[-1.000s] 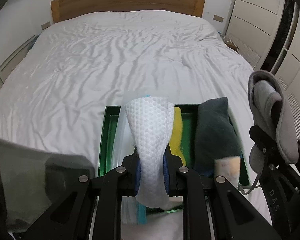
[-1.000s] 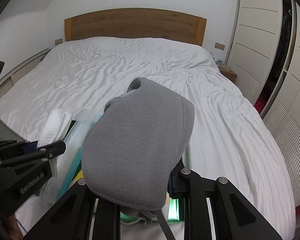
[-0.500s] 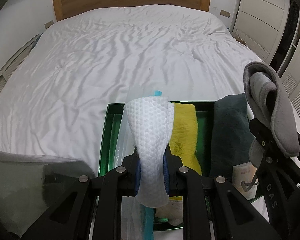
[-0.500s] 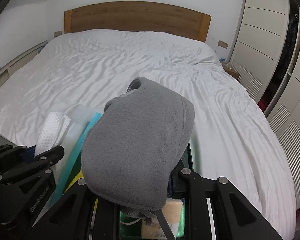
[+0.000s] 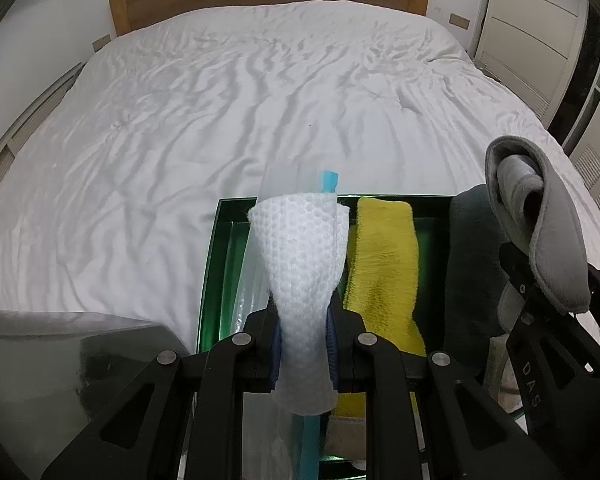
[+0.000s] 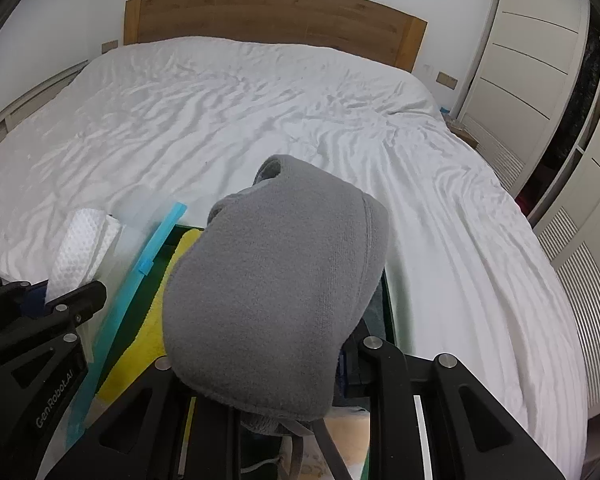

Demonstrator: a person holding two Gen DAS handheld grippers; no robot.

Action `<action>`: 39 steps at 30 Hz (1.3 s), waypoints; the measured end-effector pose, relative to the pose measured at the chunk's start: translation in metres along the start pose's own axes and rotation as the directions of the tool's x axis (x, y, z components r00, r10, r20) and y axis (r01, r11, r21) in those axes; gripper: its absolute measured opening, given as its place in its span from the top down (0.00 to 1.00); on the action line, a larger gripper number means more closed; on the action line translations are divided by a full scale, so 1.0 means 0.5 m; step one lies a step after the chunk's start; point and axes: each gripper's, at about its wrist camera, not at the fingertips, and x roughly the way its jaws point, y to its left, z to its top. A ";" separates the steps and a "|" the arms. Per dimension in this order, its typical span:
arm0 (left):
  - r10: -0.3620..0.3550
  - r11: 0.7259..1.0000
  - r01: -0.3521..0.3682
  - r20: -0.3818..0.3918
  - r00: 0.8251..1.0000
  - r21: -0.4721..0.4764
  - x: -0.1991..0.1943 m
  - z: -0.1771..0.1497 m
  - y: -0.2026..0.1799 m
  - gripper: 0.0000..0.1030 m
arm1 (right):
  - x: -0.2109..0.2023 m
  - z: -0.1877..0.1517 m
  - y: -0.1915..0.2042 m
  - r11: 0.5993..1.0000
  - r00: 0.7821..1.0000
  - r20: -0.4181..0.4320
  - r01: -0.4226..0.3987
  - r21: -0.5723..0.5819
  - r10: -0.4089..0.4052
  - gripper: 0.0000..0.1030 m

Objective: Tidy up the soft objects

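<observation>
My left gripper [image 5: 302, 344] is shut on a white waffle-textured cloth [image 5: 302, 264] in a clear bag with a blue zip strip [image 5: 329, 180], held above the green tray [image 5: 220, 256]. The cloth also shows in the right wrist view [image 6: 78, 252]. My right gripper [image 6: 268, 364] is shut on a grey fleece eye mask [image 6: 276, 292], which hides its fingertips; the mask also shows in the left wrist view [image 5: 548, 224]. In the tray lie a yellow towel [image 5: 384, 264] and a dark grey plush cloth [image 5: 472, 276].
The tray sits at the near edge of a bed with a wrinkled white duvet [image 5: 260, 92] and a wooden headboard [image 6: 276, 12]. White wardrobe doors [image 6: 532, 48] stand at the right. A pale label or packet [image 6: 352, 432] lies at the tray's near end.
Both grippers have risen and pulled back a little with their loads. More of the yellow towel and the tray floor shows now.
</observation>
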 end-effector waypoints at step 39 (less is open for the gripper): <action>0.006 0.999 -0.008 -0.063 0.998 -0.040 0.064 -0.005 0.003 0.80 | 0.106 -0.004 0.012 1.000 0.997 -0.081 0.020 -0.024 -0.022 0.76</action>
